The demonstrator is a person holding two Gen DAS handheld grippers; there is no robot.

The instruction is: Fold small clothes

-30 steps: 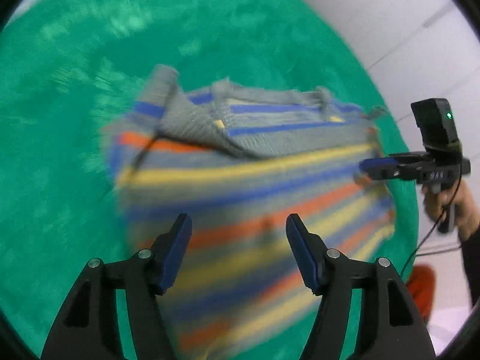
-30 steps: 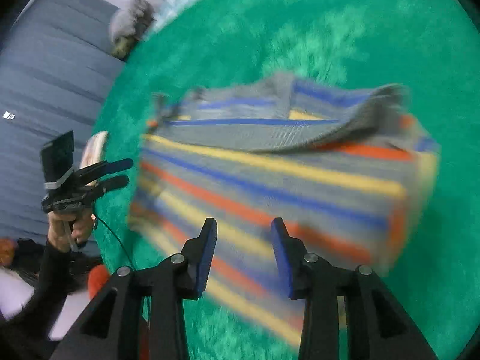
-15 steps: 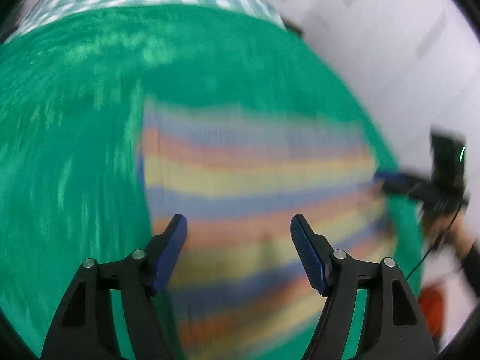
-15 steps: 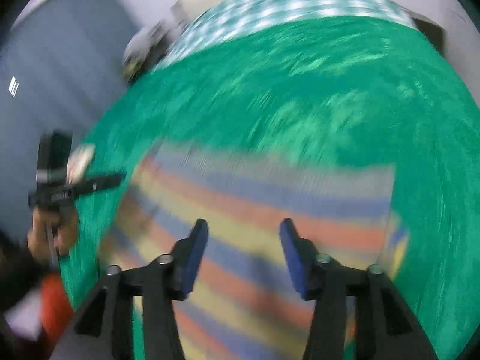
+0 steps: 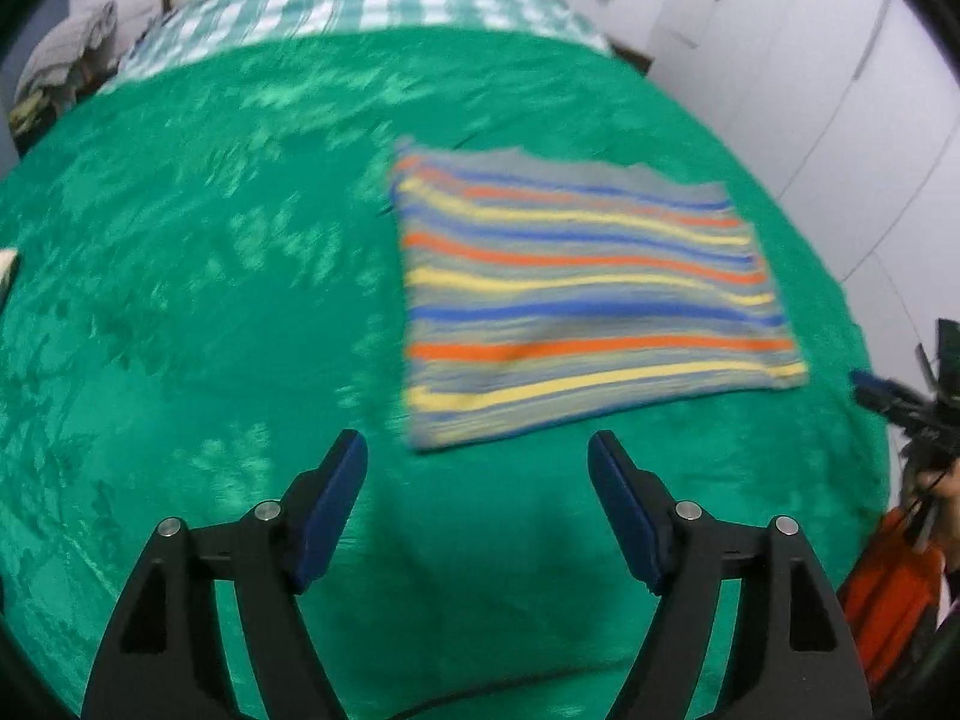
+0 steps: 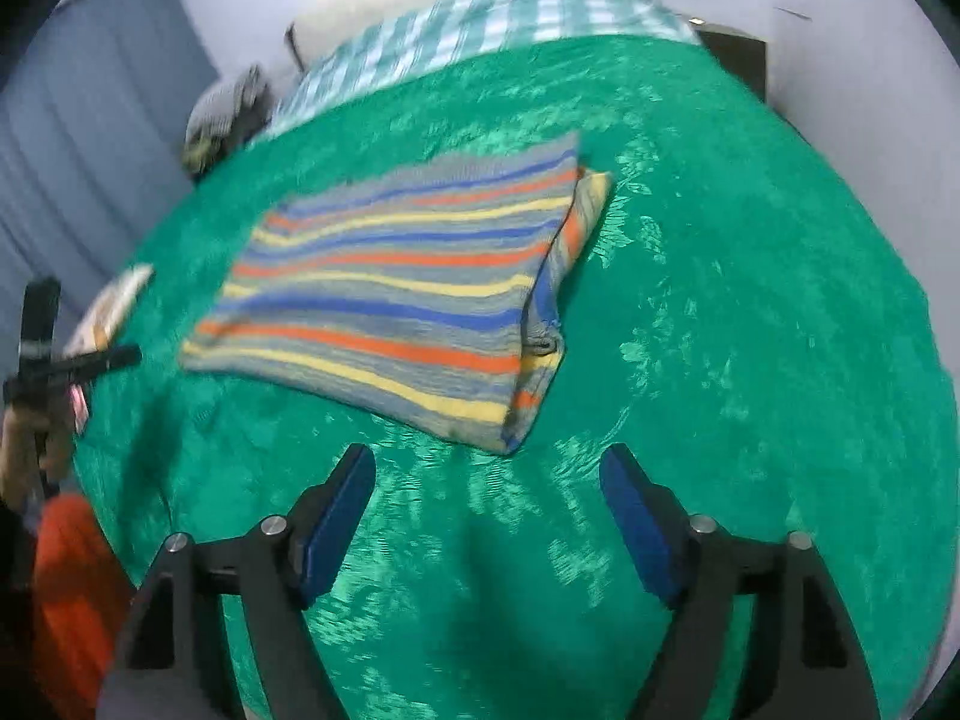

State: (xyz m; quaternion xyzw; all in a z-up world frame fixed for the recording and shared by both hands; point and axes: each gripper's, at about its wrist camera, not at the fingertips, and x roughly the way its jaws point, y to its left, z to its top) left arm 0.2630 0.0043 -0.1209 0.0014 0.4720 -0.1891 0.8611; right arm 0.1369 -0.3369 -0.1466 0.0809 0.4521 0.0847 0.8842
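Observation:
A small striped knit garment (image 5: 588, 294), grey with blue, orange and yellow bands, lies folded flat in a rectangle on the green blanket (image 5: 210, 276). It also shows in the right wrist view (image 6: 396, 294), with a folded layer sticking out along its right edge. My left gripper (image 5: 477, 468) is open and empty, held back from the garment's near edge. My right gripper (image 6: 486, 480) is open and empty, just short of the garment's near corner. Each gripper shows at the edge of the other's view, the right one (image 5: 888, 396) and the left one (image 6: 90, 360).
A green-and-white checked cover (image 5: 360, 0) and a pale pillow lie at the far end of the bed. A heap of clothes (image 6: 228, 114) sits at the far left corner. White wardrobe doors (image 5: 810, 90) stand on the right. A small flat item (image 6: 114, 306) lies at the bed's left edge.
Both grippers have pulled back and up from the garment and opened wider. The garment, earlier close under the fingers with a bunched fold, now lies flat and folded on the blanket.

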